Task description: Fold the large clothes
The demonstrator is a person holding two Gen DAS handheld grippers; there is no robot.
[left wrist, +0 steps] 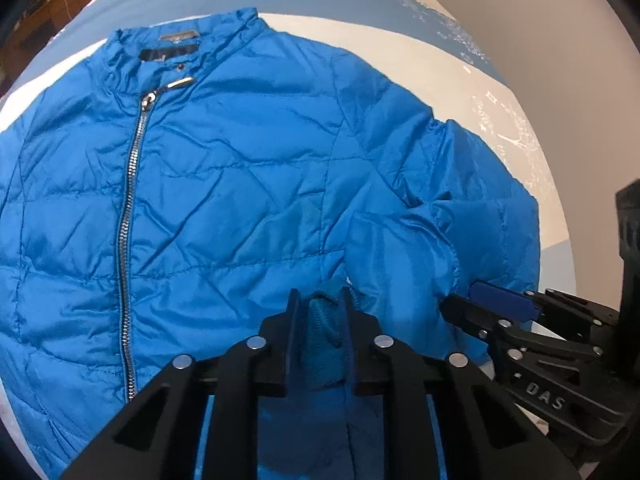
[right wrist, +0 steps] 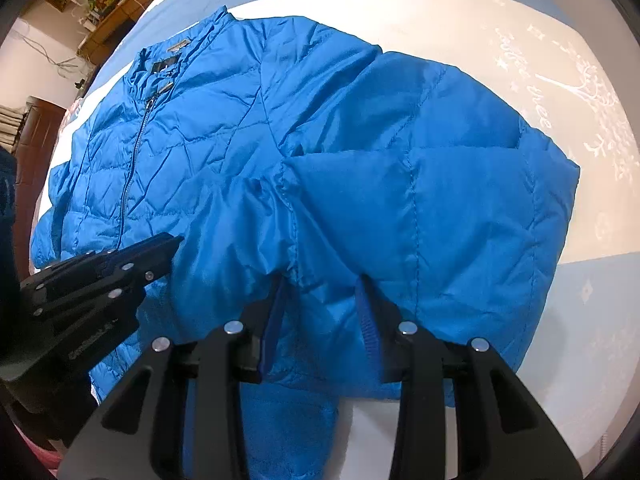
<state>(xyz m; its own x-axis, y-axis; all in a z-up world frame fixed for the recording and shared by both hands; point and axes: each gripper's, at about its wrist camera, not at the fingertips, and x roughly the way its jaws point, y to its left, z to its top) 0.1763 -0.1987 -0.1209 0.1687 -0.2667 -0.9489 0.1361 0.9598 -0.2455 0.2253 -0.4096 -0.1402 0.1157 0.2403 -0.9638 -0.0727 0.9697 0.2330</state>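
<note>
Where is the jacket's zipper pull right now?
In the left wrist view the zipper pull sits upper left, at the top of the closed zipper just below the blue jacket's collar, far from both grippers.

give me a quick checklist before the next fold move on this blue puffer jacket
1. Left gripper pinching fabric: ok, a knit edge sits bunched between its fingers.
2. Right gripper gripping the sleeve: ok, cloth fills the gap.
3. Blue puffer jacket lying flat, front up: ok.
4. Zipper closed: ok, done up to the collar.
5. Bedsheet beside the jacket free of clutter: ok where visible.
6. Far sleeve position: cannot tell, out of view.
</note>
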